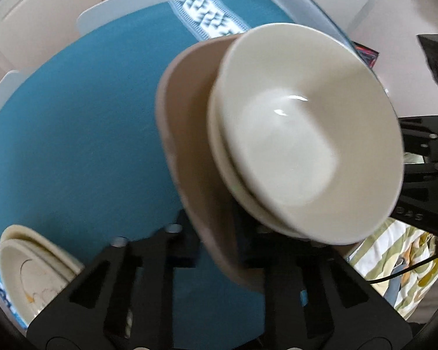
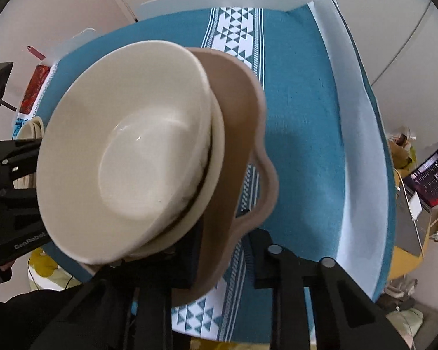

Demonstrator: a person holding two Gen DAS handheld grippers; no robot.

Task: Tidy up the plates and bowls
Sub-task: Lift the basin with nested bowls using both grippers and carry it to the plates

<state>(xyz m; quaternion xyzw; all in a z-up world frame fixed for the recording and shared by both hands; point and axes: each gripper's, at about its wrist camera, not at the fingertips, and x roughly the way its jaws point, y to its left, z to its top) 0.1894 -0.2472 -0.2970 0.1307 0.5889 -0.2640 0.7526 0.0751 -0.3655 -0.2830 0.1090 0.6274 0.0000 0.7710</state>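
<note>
Left claw point(image 1: 219, 250): black, angular fingers, drawn nearly together on the rim of the tan dish point(image 1: 189, 151) at its 6 o'clock edge in the left wrist view. The rim passes between the fingers; grip looks firm, though blur hides the pad contact.

Right claw point(image 2: 224, 250): same black build, closed narrow on the opposite rim of the dish, beside its looped handle point(image 2: 265, 192), low in the right wrist view.

Tan dish: matte, thick-walled, rounded oblong, with a wavy loop handle. Held between both claws above the cloth.

Cream bowls point(image 1: 306, 140): two, nested, glossy glaze with bright glints, round and deep, sitting inside the dish. The upper one is tilted.

Cloth point(image 1: 87, 131): teal weave, with a white band of triangles point(image 2: 233, 38) running from 12 to 6 o'clock.

Mats point(image 2: 356, 145): pale, smooth, stiff sheets along the table's edges.

Plates point(image 1: 29, 271): cream stack with a faint printed pattern, at 8 o'clock in the left wrist view, resting on the table.
</note>
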